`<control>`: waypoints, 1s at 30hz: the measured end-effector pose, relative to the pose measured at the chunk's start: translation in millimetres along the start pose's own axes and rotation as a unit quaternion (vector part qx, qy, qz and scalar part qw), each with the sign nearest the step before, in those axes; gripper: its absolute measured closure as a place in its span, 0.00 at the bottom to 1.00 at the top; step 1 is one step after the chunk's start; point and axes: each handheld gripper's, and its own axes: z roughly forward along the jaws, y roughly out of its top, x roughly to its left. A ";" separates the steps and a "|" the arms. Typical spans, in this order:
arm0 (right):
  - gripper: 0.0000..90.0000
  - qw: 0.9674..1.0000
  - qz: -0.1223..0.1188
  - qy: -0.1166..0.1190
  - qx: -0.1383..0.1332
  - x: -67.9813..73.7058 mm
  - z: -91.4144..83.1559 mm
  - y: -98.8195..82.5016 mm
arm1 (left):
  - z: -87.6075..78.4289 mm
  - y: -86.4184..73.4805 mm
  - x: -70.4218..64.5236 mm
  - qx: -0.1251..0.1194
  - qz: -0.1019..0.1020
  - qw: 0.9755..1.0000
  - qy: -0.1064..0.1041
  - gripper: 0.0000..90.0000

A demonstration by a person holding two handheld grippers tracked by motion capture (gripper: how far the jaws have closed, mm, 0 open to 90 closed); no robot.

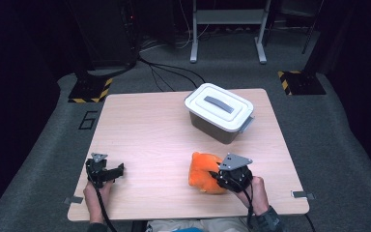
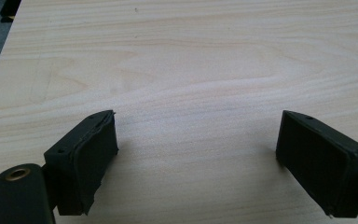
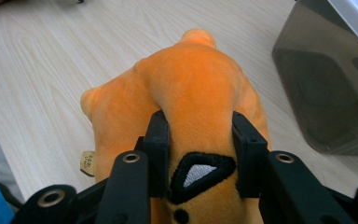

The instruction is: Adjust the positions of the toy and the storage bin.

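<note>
Clamping right gripper (image 3: 198,135) jaws on orange plush toy (image 1: 204,170) at table's (image 1: 145,130) near right edge; idling left gripper (image 1: 107,170), jaws wide, empty. Probably carrying toward lidded bin (image 1: 219,112); needing lid off first.

plush toy (image 1: 204,170) near table's (image 1: 145,135) front edge, lidded box (image 1: 220,112) behind it

Fuzzy orange plush toy (image 3: 191,88) lies on the matt, pale wood-grain table (image 1: 145,130).
</note>
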 end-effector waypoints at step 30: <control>0.71 0.998 0.033 -0.043 0.010 -23.0 -26.0 -24.3 | -0.2 -0.1 0.0 0.001 0.001 1.000 0.000 0.13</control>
